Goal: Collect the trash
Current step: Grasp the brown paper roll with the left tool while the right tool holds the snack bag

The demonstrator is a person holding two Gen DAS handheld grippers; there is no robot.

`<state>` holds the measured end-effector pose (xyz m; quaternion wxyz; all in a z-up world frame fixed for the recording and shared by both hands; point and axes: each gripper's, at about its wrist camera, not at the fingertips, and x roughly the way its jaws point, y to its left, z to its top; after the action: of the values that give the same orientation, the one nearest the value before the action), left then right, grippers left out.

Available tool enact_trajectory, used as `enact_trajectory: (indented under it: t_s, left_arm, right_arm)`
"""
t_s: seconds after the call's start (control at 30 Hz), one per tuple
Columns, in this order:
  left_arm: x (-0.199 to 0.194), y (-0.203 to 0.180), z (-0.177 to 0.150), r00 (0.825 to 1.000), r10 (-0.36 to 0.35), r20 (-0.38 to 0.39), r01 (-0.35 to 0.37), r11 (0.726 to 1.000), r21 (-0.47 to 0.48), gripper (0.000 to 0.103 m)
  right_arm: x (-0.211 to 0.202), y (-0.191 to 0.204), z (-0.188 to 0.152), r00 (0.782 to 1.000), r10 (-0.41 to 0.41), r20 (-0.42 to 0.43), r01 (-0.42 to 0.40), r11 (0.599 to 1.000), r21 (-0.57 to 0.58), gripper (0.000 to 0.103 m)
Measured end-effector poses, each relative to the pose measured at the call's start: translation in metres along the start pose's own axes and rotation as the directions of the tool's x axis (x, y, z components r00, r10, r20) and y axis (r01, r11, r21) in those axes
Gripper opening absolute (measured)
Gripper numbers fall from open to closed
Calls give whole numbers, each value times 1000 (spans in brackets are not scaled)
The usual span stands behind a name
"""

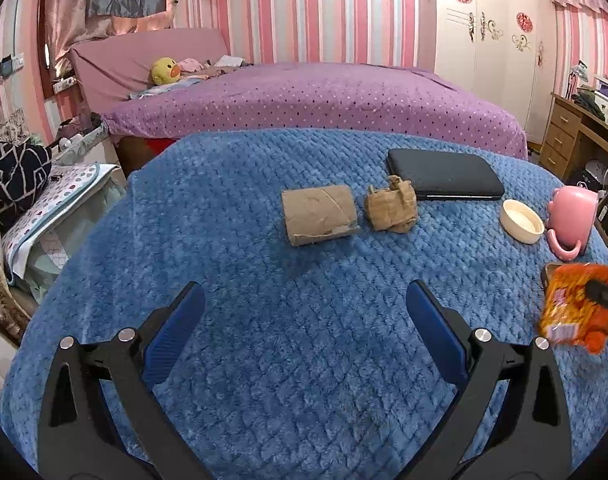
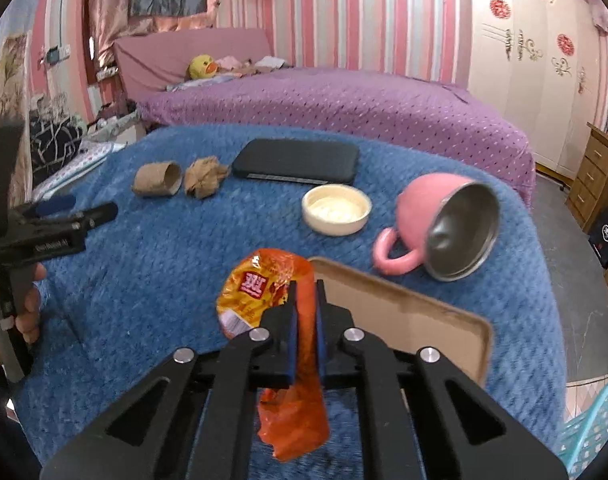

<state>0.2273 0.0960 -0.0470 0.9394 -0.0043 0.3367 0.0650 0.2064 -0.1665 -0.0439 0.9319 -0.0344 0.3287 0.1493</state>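
Note:
An orange snack wrapper (image 2: 264, 288) is pinched between the blue pads of my right gripper (image 2: 305, 294), which is shut on it; its lower end hangs below the jaws. In the left wrist view the same wrapper (image 1: 576, 304) shows at the right edge. A flattened cardboard tube (image 1: 319, 214) and a crumpled brown paper wad (image 1: 391, 205) lie side by side on the blue blanket (image 1: 304, 320). My left gripper (image 1: 304, 300) stands open over the blanket, well short of the tube, with nothing between its fingers.
A black tablet case (image 1: 444, 179), a cream bowl (image 1: 521, 221) and a tipped pink mug (image 2: 444, 224) lie at the back right. A brown cardboard tray (image 2: 404, 316) sits under the right gripper. A teal basket (image 2: 596, 428) stands at the lower right, a purple bed (image 1: 324, 96) behind.

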Motion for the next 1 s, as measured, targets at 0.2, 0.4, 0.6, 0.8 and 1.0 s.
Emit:
enact_trajectory:
  t_s: [0.2,0.4,0.6,0.8,1.0]
  left_arm:
    - [16,3,12,1000,-4,-18,3,999,-45,97]
    - [43,11,27,998,2,-67,-9,994,-108,97]
    - [64,3,51,996,37,-76,-44,995,-94,97]
    - [83,0,62,995,21,-102,-30,995,-91,81]
    - [78,-4,59,994,-24,-103,16,997,-74,53]
  right_arm:
    - [-11,-29,7,998,-44,34,43,998,42,7]
    - [-12,-56,7,996,-82,38,79,994,74,7]
    - [-16,-77,6,994,-102,42,97,989,110,7]
    - [-20,-84,3,993,-112,39,107,988,111,7]
    - [-25,-83,0,993,-110,42,104,988,111,7]
